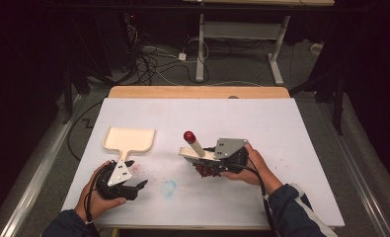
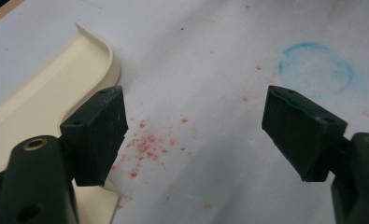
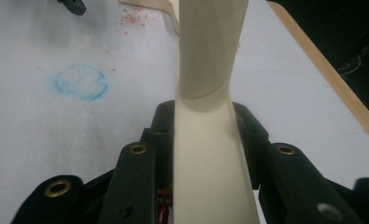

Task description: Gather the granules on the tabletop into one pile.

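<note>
Table: white sheet over a wooden top; a blue ring mark lies between my two hands
Dustpan: cream, flat on the sheet at the left, handle towards me; my left gripper sits just beside that handle, jaws spread wide, grasping nothing
Brush: cream, red-capped handle tilted up and left, dark red bristles hanging down; my right gripper is clenched on its cream back
Crumbs: red, scattered on the sheet between my left jaws, beside the dustpan's edge
</note>
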